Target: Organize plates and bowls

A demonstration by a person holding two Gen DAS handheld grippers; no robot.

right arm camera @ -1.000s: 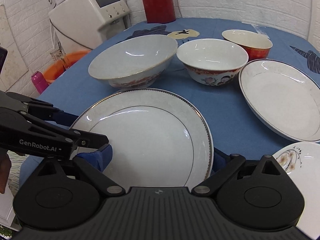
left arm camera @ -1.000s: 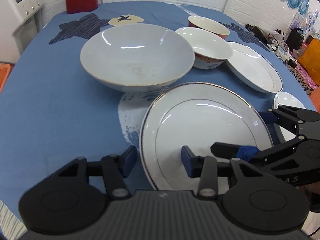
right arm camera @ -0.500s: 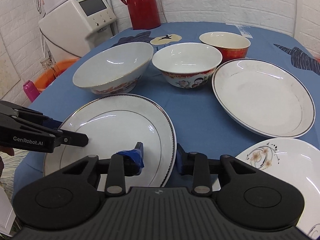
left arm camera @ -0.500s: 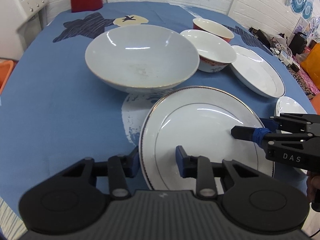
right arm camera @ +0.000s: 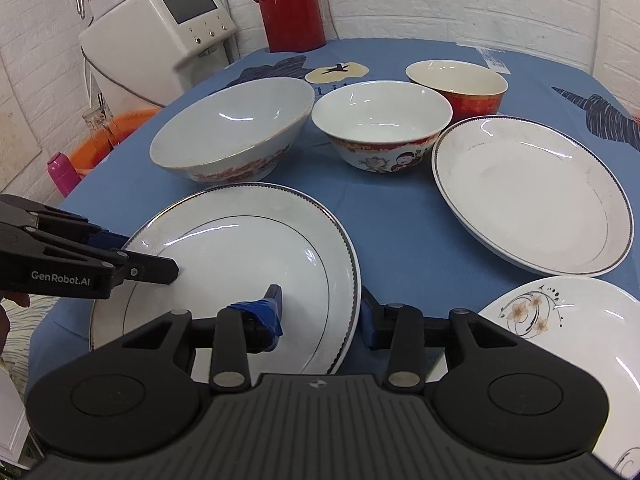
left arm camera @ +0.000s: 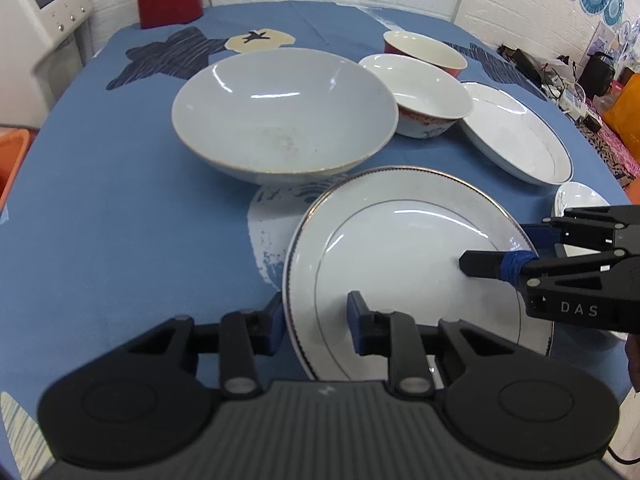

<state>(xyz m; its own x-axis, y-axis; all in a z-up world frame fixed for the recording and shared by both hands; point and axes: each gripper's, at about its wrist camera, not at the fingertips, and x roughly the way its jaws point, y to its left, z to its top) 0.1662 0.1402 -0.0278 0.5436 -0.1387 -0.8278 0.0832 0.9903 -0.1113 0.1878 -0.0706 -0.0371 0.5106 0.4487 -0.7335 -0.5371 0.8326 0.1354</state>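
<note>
The gold-rimmed dinner plate (left arm camera: 404, 256), low centre of both frames on the table (left arm camera: 120, 220), is straddled at opposite rims by both hand-held grippers (left arm camera: 314, 318) (right arm camera: 320, 308), their jaws narrowed about it; firm clamping cannot be told. Being glazed, stiff, slippery and breakable, it is best taken by the rim.

Both grippers (left arm camera: 316, 320) (right arm camera: 322, 310) closed onto the plate's (left arm camera: 400, 248) rim.

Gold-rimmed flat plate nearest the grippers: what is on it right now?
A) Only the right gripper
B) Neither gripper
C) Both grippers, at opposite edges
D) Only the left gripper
C: the left gripper straddles one edge of the plate and the right gripper straddles the opposite edge.
</note>
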